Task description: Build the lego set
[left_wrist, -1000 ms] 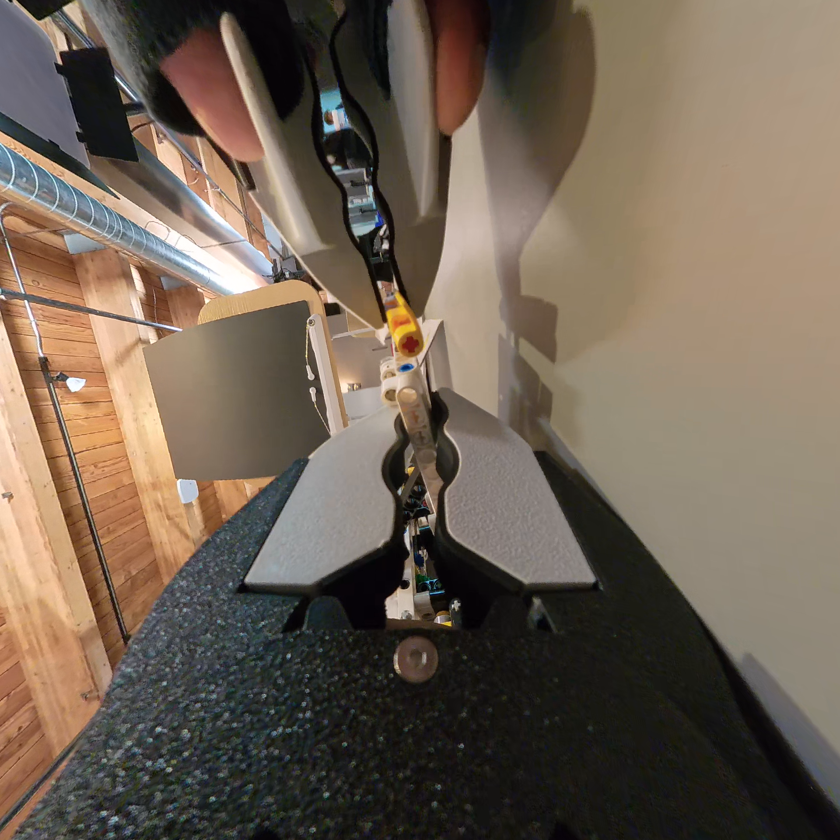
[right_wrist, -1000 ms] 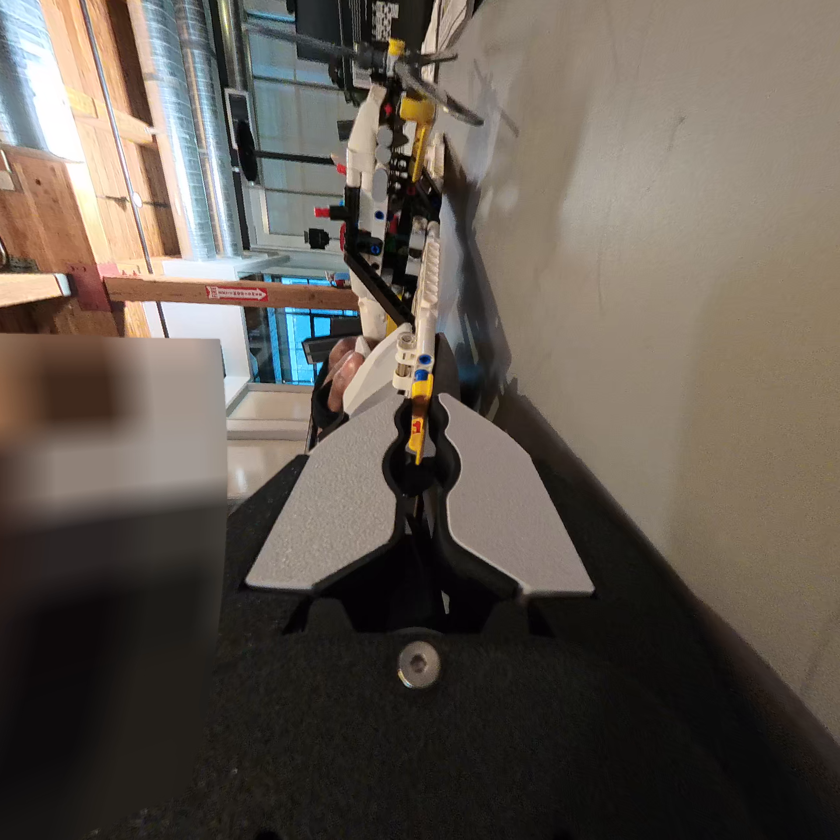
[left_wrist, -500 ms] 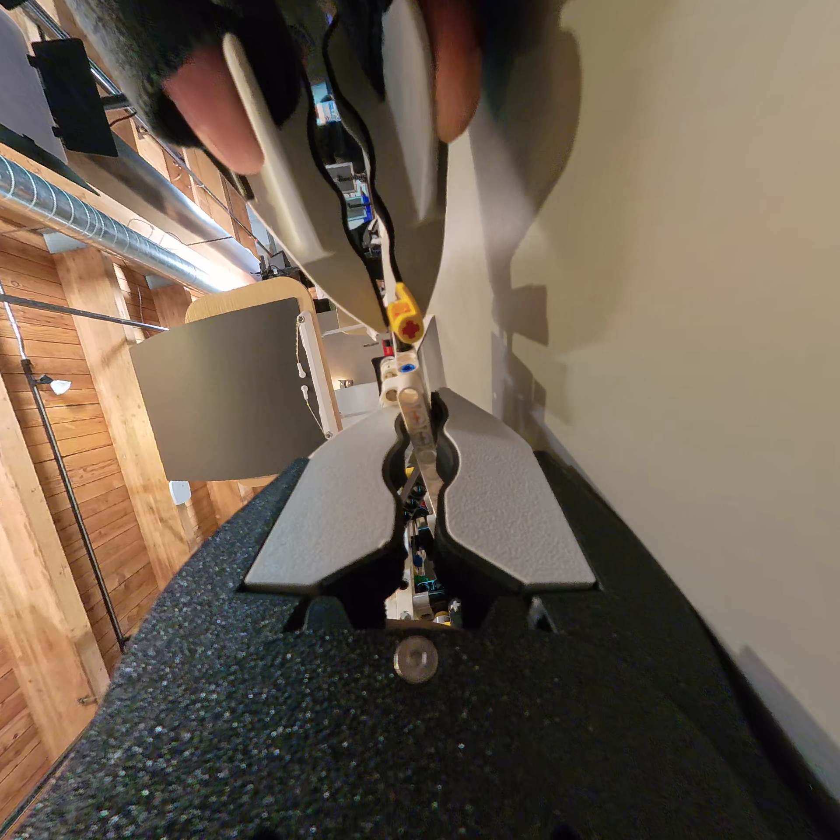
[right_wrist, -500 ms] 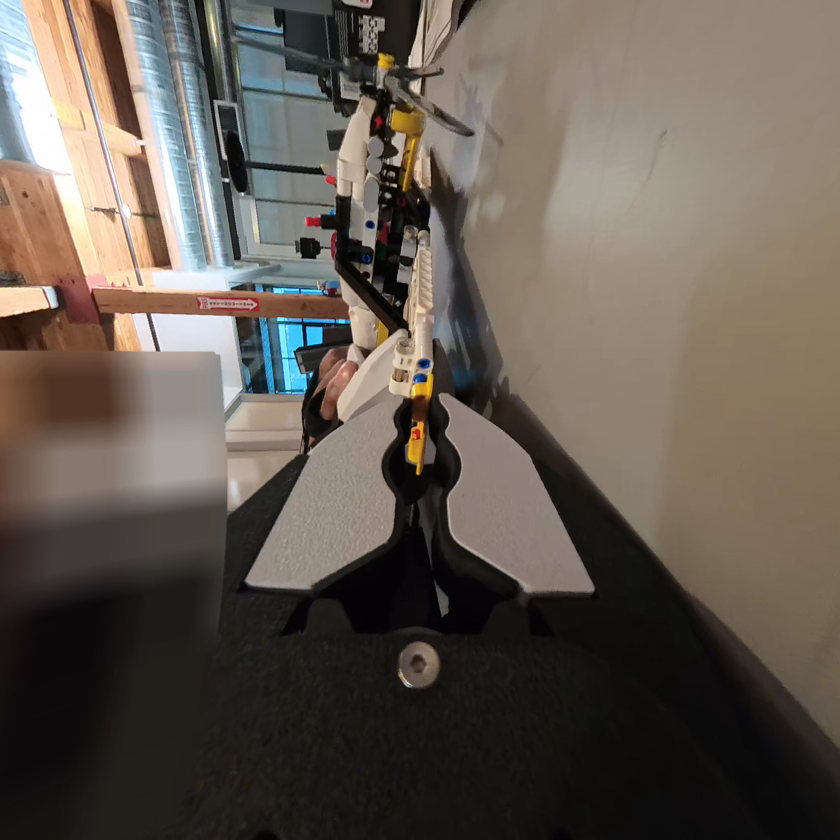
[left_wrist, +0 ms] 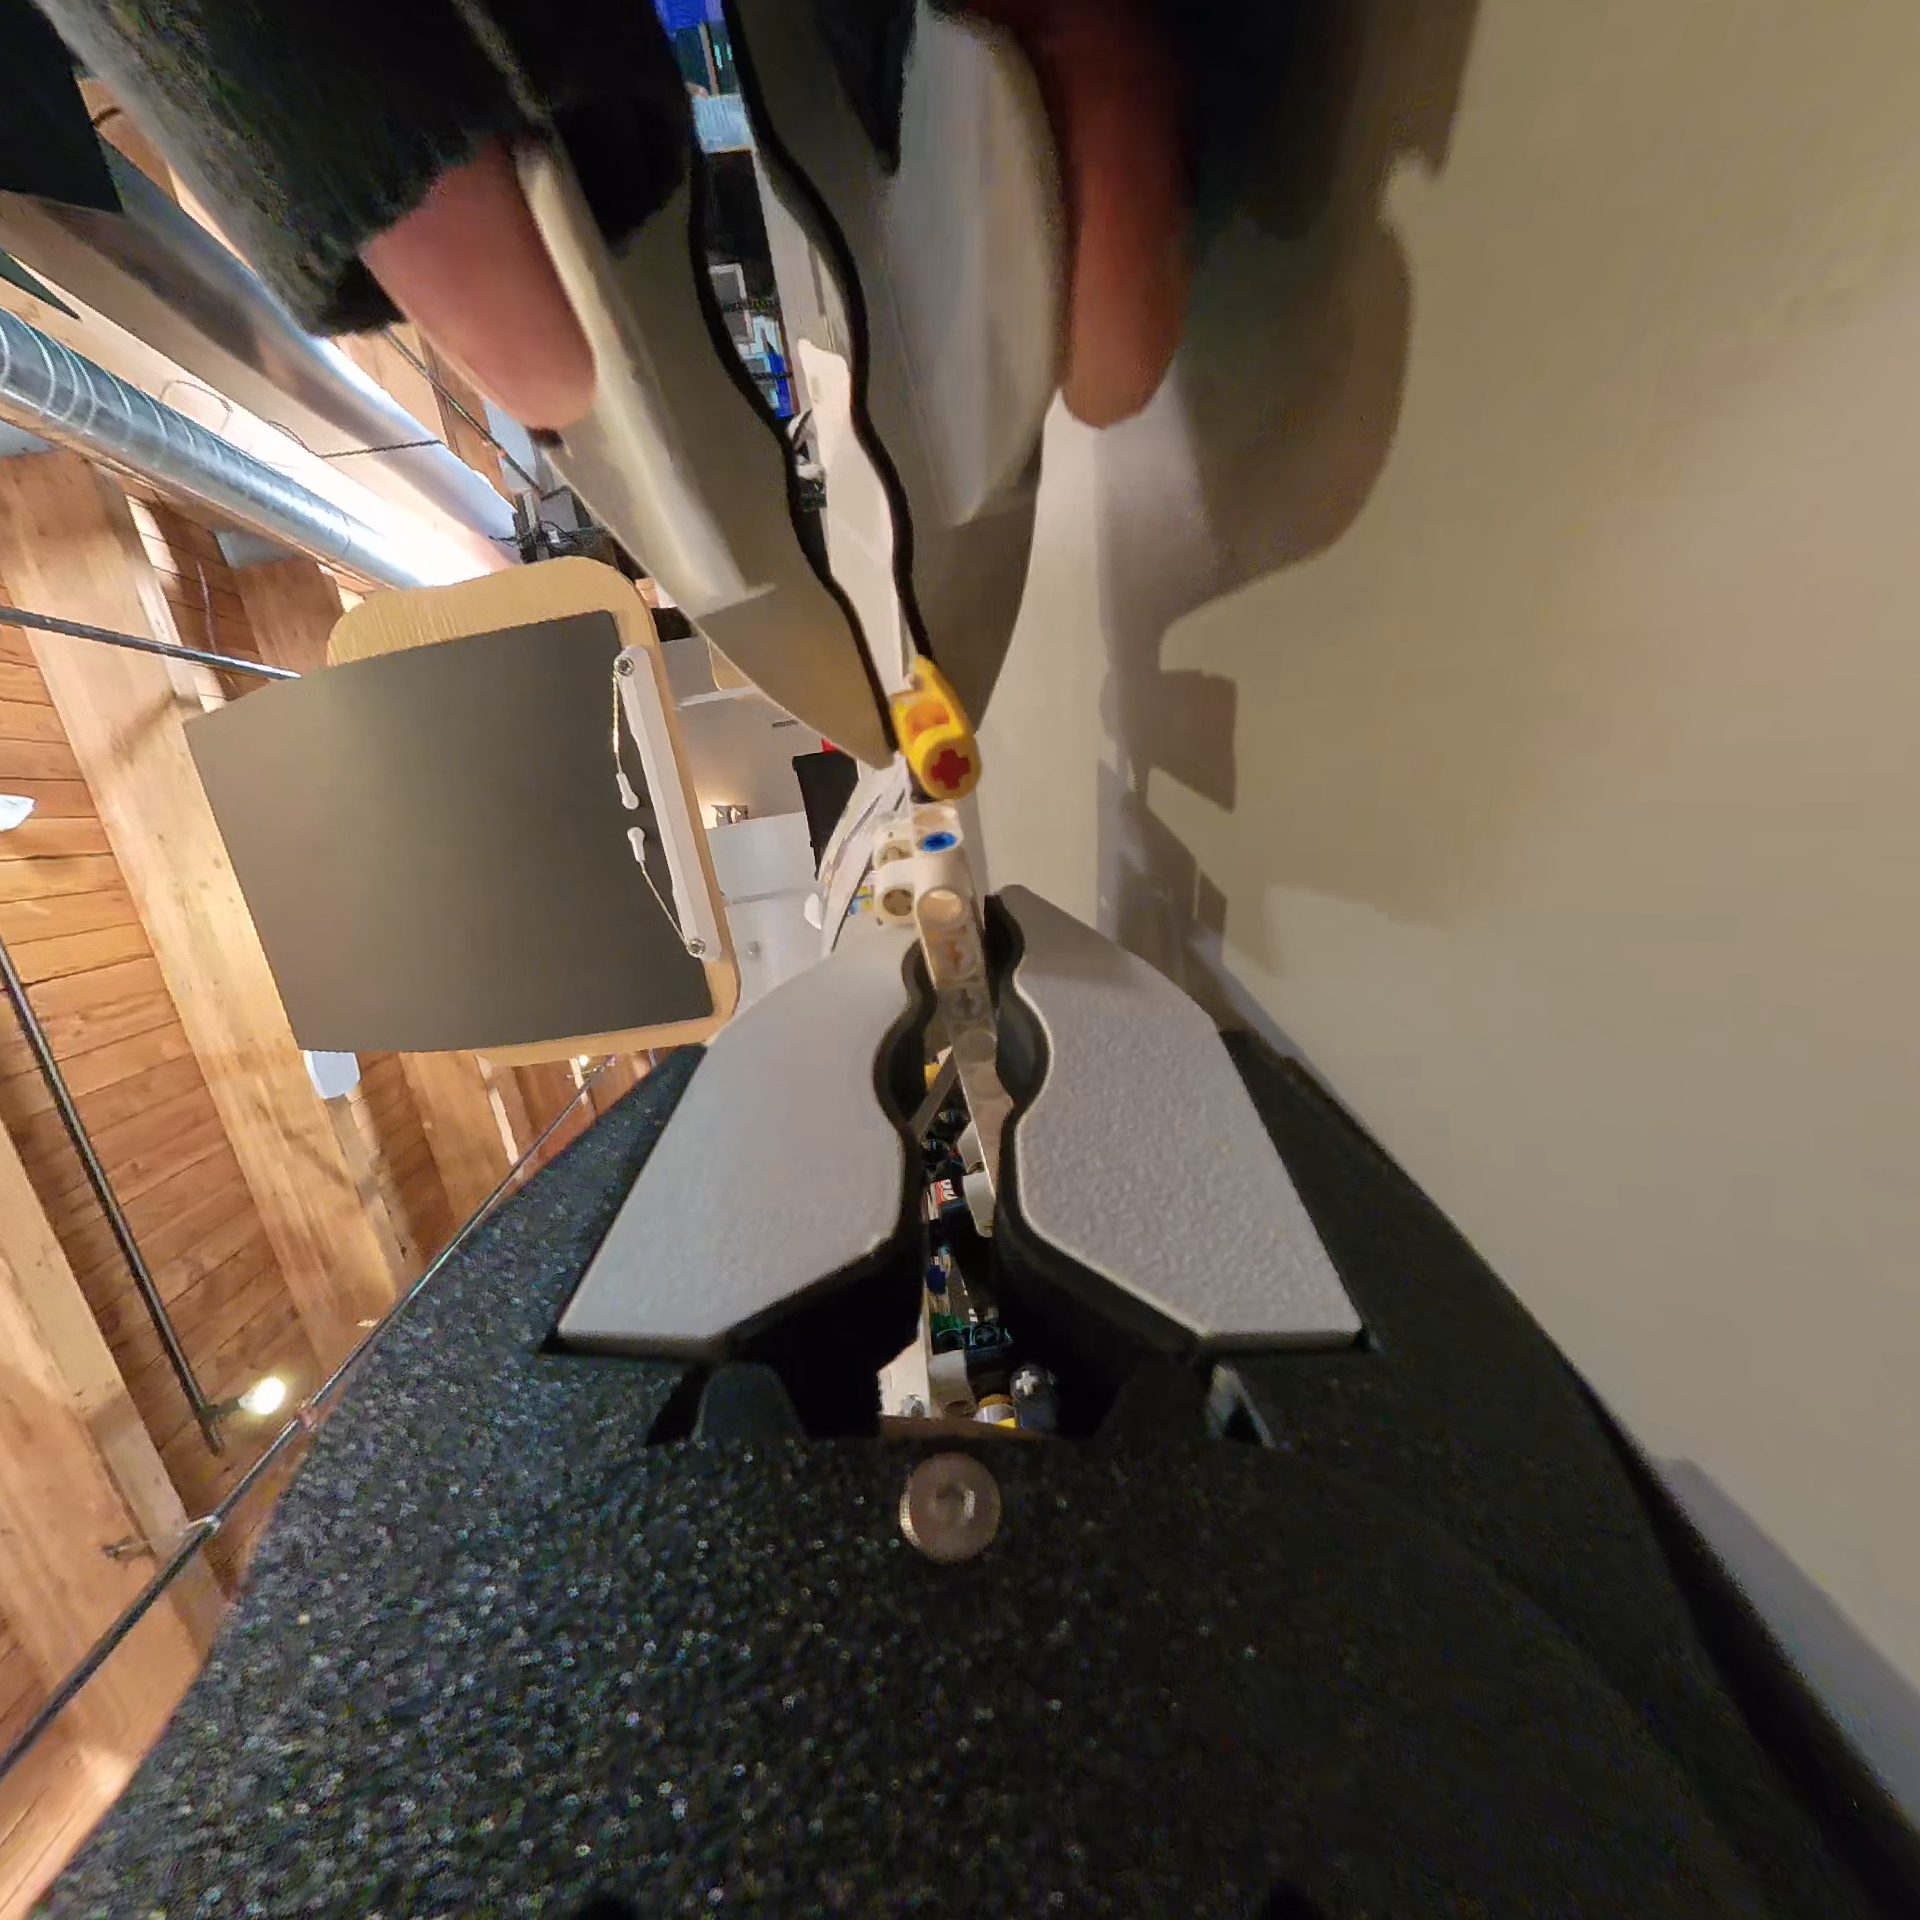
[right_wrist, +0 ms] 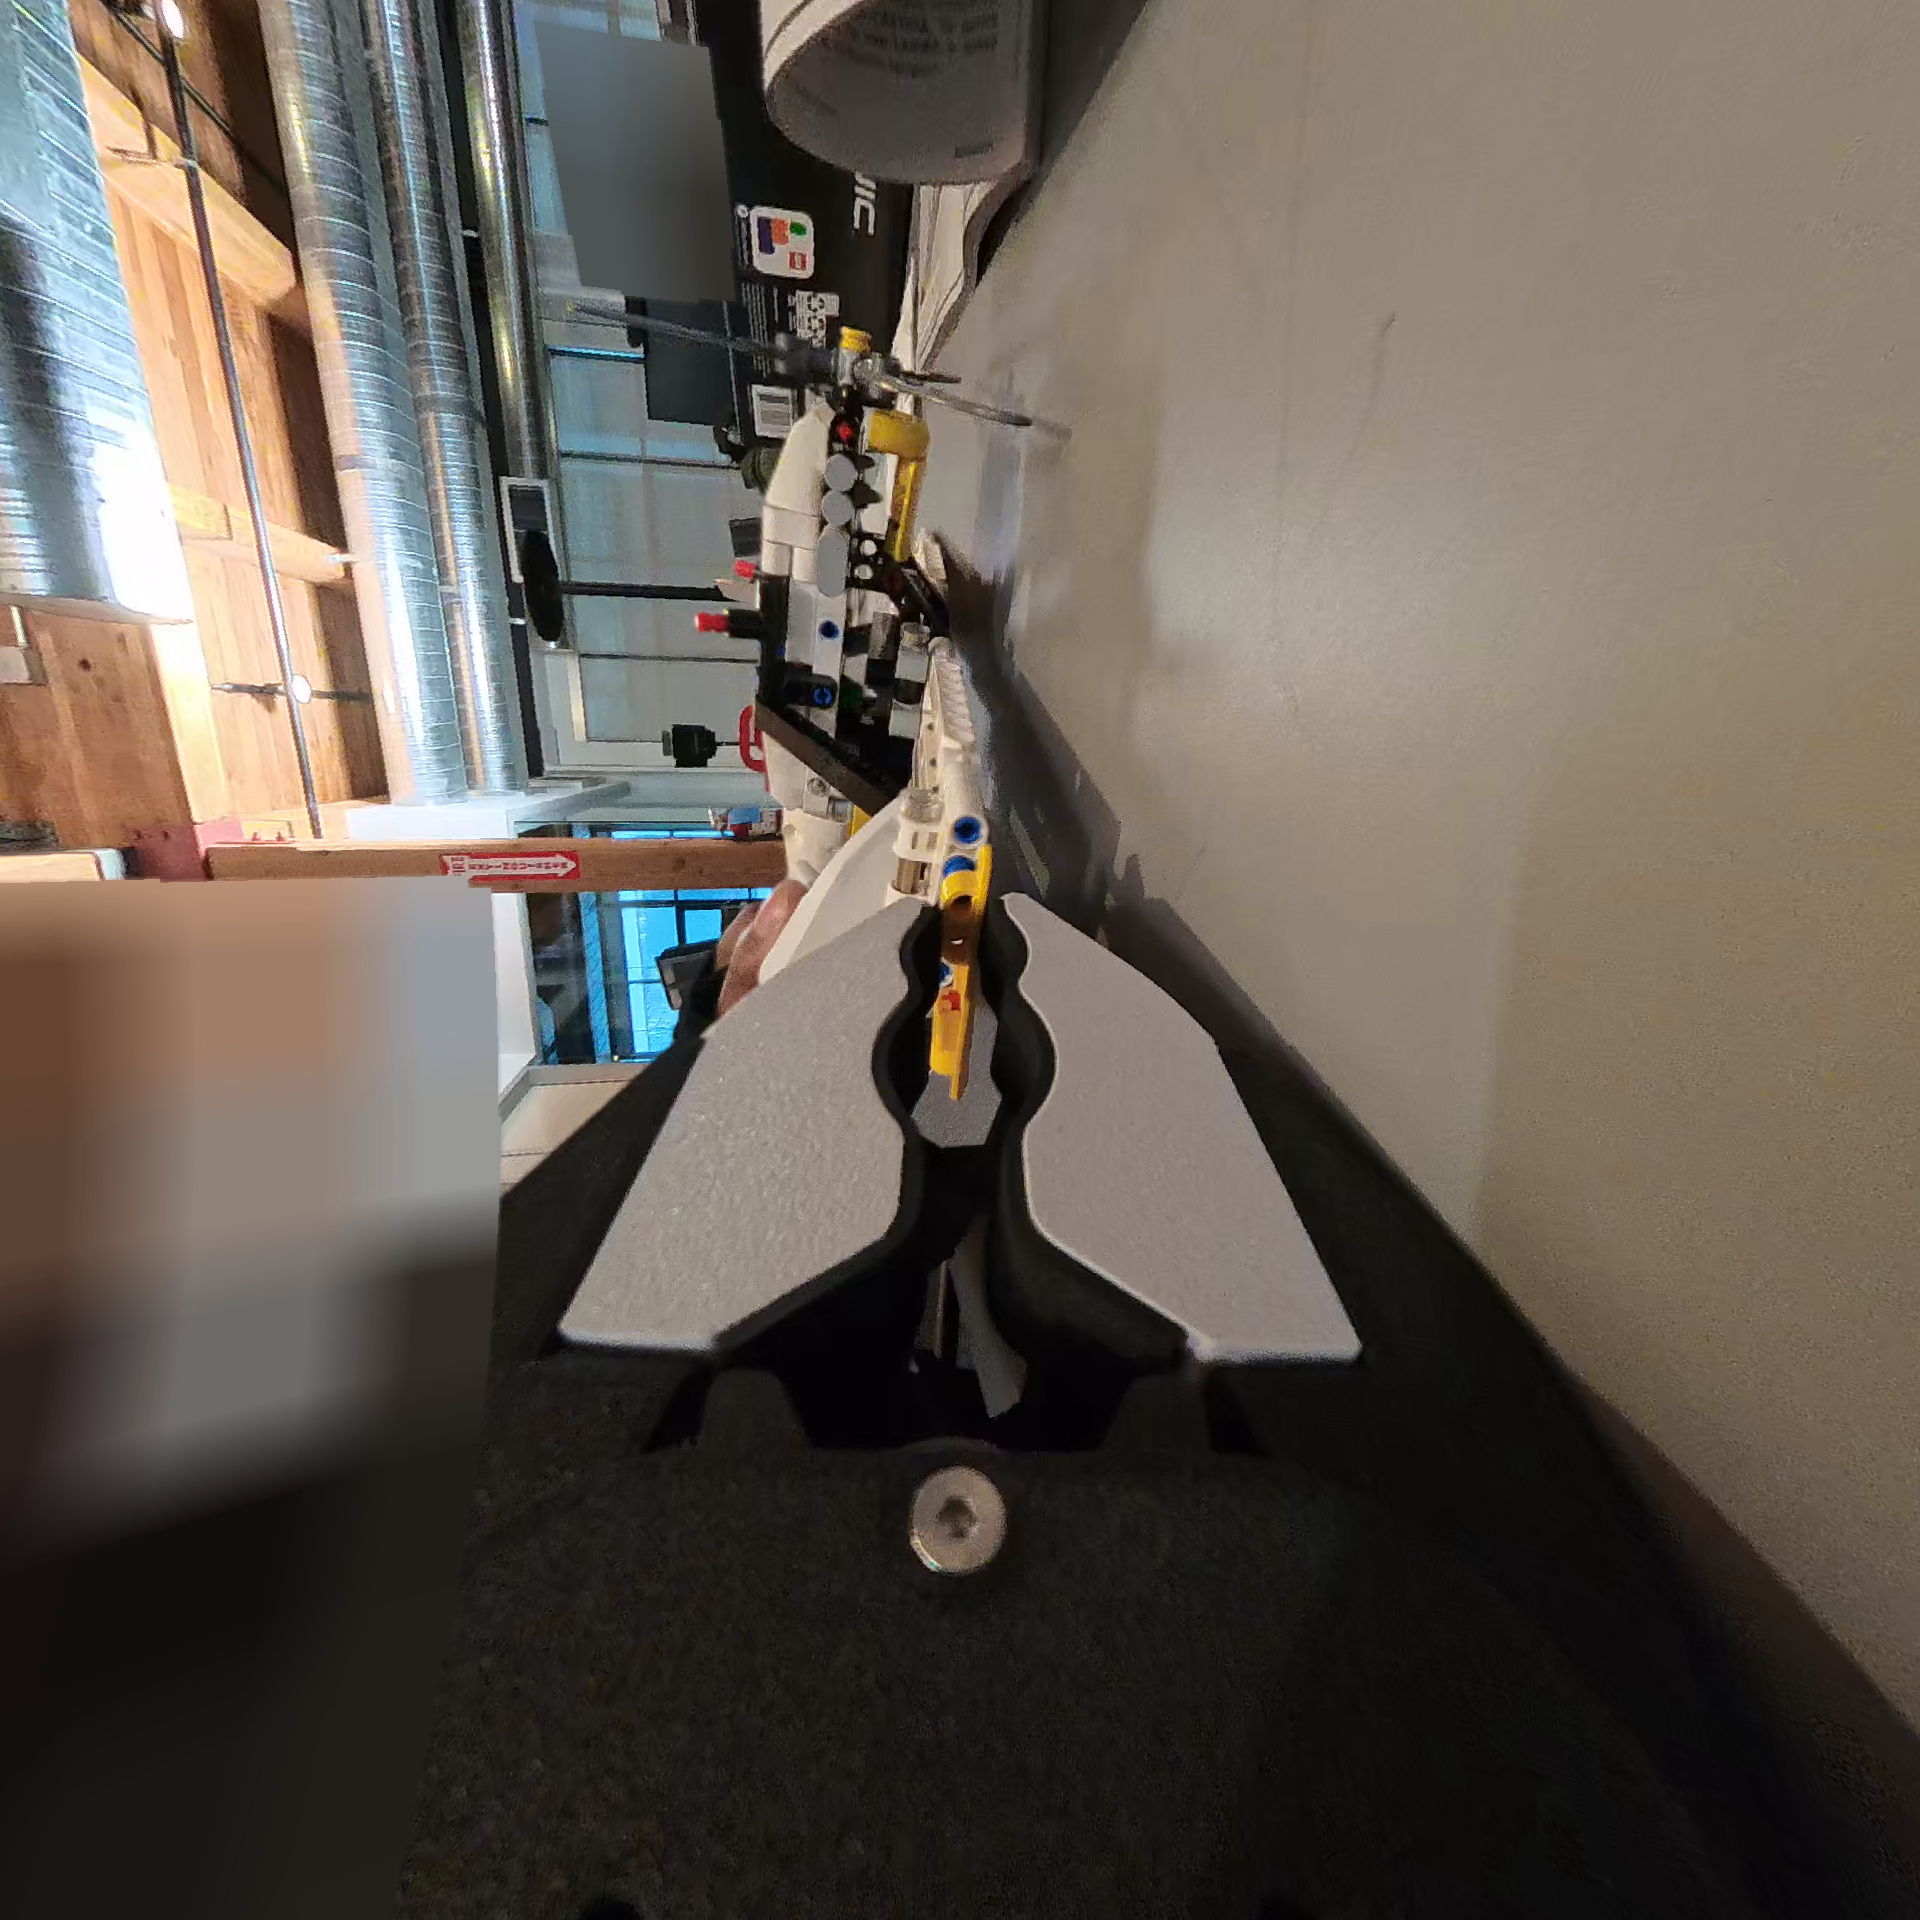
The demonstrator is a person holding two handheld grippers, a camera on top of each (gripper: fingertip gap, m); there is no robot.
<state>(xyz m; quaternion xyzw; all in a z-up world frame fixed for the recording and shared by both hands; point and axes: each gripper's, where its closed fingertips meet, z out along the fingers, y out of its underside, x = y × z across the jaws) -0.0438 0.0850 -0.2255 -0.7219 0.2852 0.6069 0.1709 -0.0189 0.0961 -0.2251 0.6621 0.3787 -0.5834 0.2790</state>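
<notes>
While both grippers are closed down to a narrow slot, each has hold of one end of the same toy-brick assembly. Between the pads of the left gripper [left_wrist: 961,1023] runs a white perforated beam [left_wrist: 964,997], clamped edge-on, with more of the white, black and grey model [right_wrist: 842,623] showing behind the jaws. Just beyond its fingertips the beam ends in a white connector block with a blue pin [left_wrist: 935,842], and just past that sits a yellow connector with a red cross axle [left_wrist: 935,732], which the right gripper [right_wrist: 961,1023] pinches at its tips. From the right wrist view the yellow piece [right_wrist: 956,997] lies lengthwise in the jaw slot, its far end touching the blue pins on the white beam [right_wrist: 951,748]. Judged from this, the yellow part is brought up against the beam end; whether it is fully seated cannot be told. A pale tabletop [right_wrist: 1455,727] lies to the right of both jaws, and a rolled printed sheet [right_wrist: 904,94] lies far ahead.
</notes>
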